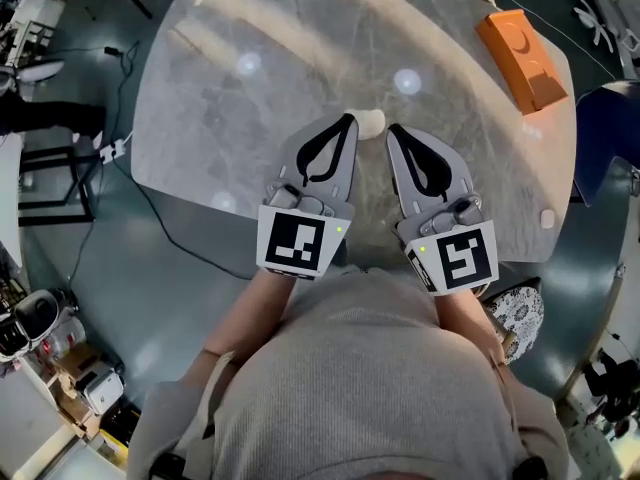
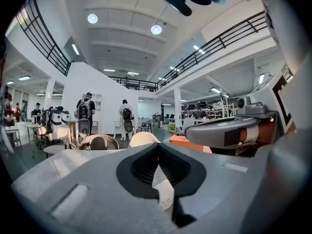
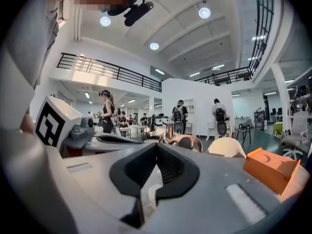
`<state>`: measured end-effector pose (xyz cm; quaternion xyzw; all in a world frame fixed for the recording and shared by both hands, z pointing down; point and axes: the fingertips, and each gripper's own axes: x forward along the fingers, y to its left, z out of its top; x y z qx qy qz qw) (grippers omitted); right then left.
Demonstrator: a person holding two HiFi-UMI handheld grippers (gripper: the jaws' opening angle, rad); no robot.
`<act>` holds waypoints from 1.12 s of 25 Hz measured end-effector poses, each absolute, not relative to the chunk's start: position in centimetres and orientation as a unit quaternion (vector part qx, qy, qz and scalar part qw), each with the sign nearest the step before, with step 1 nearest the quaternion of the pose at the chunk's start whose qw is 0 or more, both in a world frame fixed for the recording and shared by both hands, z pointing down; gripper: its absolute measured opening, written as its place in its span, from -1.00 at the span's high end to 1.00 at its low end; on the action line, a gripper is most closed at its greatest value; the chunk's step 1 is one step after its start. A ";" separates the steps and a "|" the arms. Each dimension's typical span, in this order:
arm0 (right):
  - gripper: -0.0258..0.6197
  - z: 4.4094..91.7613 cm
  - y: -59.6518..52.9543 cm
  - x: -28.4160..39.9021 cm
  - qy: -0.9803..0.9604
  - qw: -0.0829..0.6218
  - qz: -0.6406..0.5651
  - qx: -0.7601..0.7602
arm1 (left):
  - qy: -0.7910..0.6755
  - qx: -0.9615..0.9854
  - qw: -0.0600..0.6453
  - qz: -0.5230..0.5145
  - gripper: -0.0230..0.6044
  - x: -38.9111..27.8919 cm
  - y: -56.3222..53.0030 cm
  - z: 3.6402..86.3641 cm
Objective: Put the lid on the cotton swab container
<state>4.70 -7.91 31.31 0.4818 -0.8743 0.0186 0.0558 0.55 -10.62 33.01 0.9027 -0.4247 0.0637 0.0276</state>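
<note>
The near edge of the grey surface (image 1: 220, 118) passes under both wrists, with open floor (image 1: 90, 258) to the left. The left hand-held gripper (image 1: 346, 121) and right hand-held gripper (image 1: 394, 130) are both clenched with nothing gripped. They are held side by side, nearly level, tips converging. The small cream cotton swab container (image 1: 372, 121) lies between the tips; contact cannot be told. Beyond it the surface is bare, with an orange box (image 1: 525, 56) at the far right edge.

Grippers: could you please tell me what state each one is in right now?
Left gripper: closed; whether it holds anything cannot be told.
Right gripper: closed; whether it holds anything cannot be told.
</note>
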 end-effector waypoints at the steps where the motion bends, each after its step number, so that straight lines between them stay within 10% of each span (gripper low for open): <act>1: 0.92 31.1 -7.4 4.3 -0.873 0.054 0.018 0.484 | -0.423 0.903 0.028 0.064 0.93 0.2 -10.1 33.0; 28: 0.92 27.9 14.3 -7.2 -0.841 0.027 -0.005 0.541 | -0.352 0.935 0.014 0.039 0.93 -10.3 11.0 29.8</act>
